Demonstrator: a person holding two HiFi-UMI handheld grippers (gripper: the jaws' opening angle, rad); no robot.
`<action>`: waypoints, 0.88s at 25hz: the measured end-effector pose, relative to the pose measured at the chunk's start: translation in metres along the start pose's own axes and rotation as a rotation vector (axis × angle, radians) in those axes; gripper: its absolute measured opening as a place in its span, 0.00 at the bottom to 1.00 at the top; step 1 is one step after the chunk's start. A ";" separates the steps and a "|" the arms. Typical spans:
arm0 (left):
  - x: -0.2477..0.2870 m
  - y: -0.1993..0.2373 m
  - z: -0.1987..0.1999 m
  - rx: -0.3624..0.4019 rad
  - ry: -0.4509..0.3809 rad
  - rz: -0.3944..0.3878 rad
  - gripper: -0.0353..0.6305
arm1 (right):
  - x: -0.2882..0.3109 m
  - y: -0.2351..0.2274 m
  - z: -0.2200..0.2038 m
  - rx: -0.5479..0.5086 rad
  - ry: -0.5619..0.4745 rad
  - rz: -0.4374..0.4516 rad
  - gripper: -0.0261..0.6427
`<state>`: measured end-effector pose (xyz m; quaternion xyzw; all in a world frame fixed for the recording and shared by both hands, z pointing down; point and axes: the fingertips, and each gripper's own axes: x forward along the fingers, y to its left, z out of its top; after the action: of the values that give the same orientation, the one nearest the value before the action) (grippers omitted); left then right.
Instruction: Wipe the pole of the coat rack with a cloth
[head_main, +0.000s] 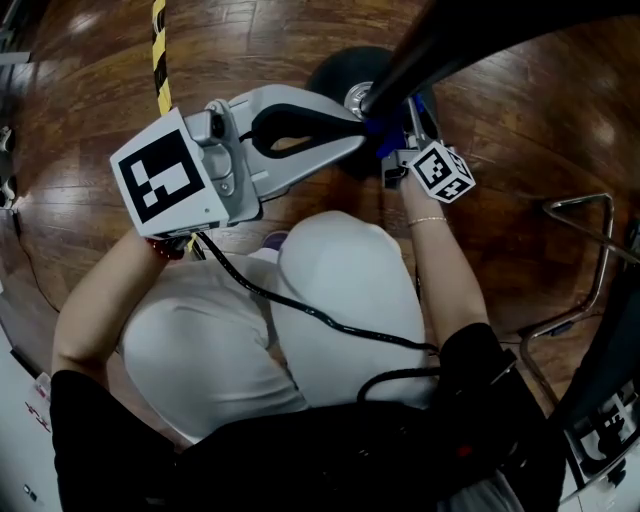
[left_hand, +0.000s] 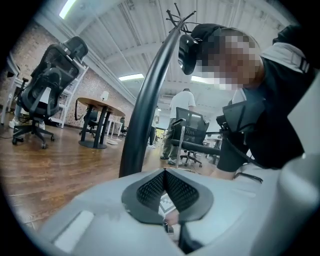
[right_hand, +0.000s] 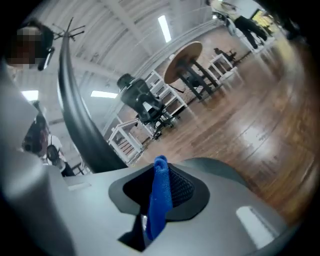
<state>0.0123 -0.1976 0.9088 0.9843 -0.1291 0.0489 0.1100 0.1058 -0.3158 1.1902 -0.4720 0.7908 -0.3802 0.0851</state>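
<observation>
Blue cloth (right_hand: 160, 200) sits clamped in the closed jaws of the right gripper (right_hand: 161, 167) at lower centre, a fold poking out to meet the pole (right_hand: 75, 115) at left. The left gripper (left_hand: 165, 172) has its jaws pressed together, empty, beside that pole.

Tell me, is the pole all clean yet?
Not sure yet. Done: the blue cloth is pinched in the right gripper. In hand: it sits low beside the pole, near the base. The left gripper is shut and empty. Left: wiping up the tall pole; no clean stretch shows.
</observation>
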 end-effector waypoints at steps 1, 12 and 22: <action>-0.006 0.005 0.004 0.010 -0.008 0.005 0.06 | 0.007 0.002 -0.003 0.058 -0.011 -0.003 0.14; -0.012 -0.007 0.072 0.148 -0.087 0.026 0.06 | -0.028 0.092 0.082 0.432 -0.107 0.176 0.14; -0.012 -0.007 0.059 0.232 0.041 0.030 0.06 | -0.051 0.197 0.183 0.386 -0.216 0.419 0.13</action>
<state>0.0068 -0.2014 0.8484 0.9872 -0.1349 0.0855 -0.0026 0.0895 -0.3179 0.9168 -0.3115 0.7705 -0.4450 0.3335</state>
